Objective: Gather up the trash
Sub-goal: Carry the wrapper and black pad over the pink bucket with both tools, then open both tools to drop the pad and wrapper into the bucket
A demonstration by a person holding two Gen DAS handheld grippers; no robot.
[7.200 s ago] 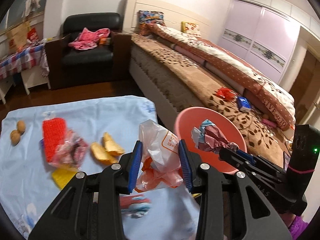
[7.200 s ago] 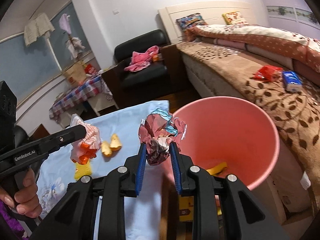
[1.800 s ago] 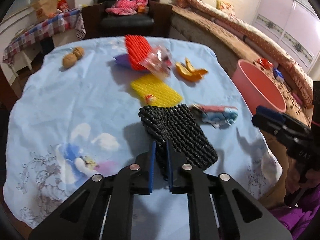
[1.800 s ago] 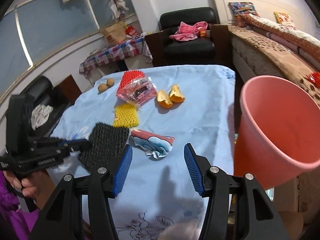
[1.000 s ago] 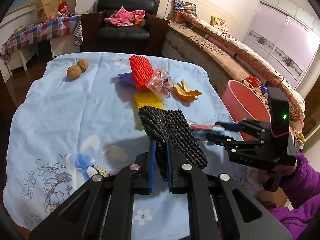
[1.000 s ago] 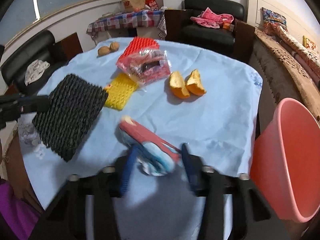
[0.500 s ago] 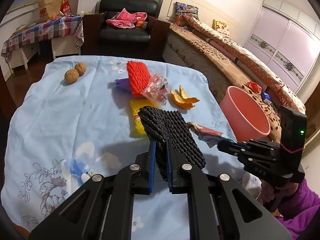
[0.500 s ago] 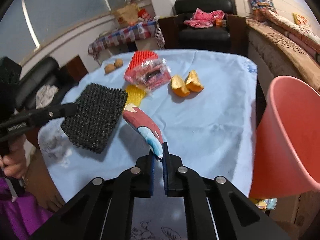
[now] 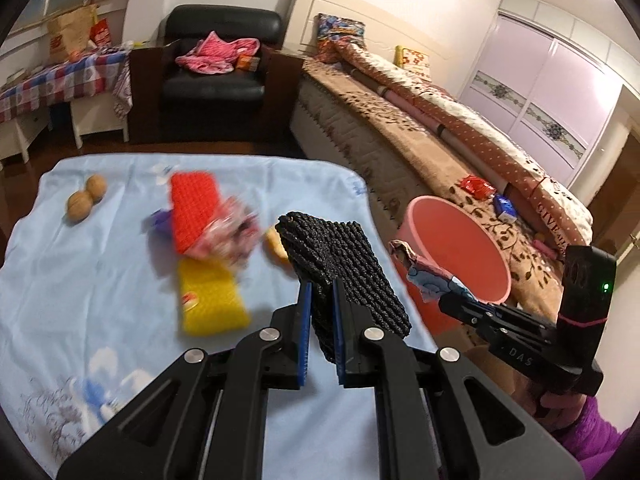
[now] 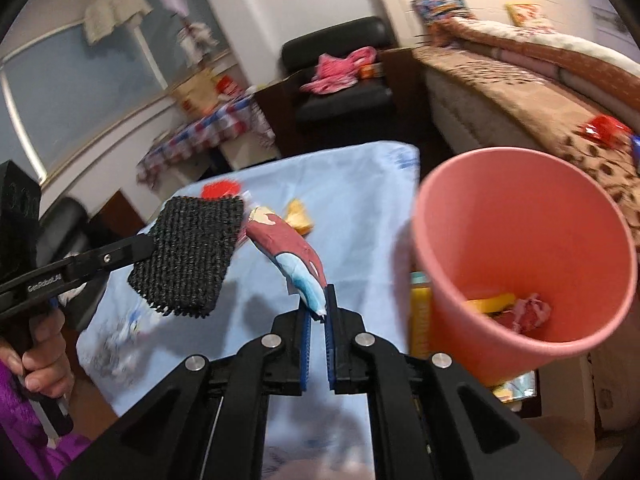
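Observation:
My left gripper (image 9: 320, 300) is shut on a black foam net (image 9: 344, 268) and holds it above the blue tablecloth; the net also shows in the right wrist view (image 10: 192, 252). My right gripper (image 10: 318, 312) is shut on a red, white and blue wrapper (image 10: 292, 256), lifted off the table just left of the pink bin (image 10: 524, 264). The wrapper (image 9: 424, 272) and the bin (image 9: 456, 248) also show at the right of the left wrist view. The bin holds yellow and red trash (image 10: 516, 308).
On the blue tablecloth (image 9: 100, 280) lie a red foam net (image 9: 192, 208), a clear snack bag (image 9: 228, 236), a yellow foam net (image 9: 208, 300), orange peels (image 10: 298, 216) and two walnuts (image 9: 86, 196). A bed (image 9: 440, 136) runs behind the bin. A black armchair (image 9: 216, 68) stands at the back.
Both grippers have swung right toward the pink bin, carrying the black net and the wrapper. The bin now looks closer in both views.

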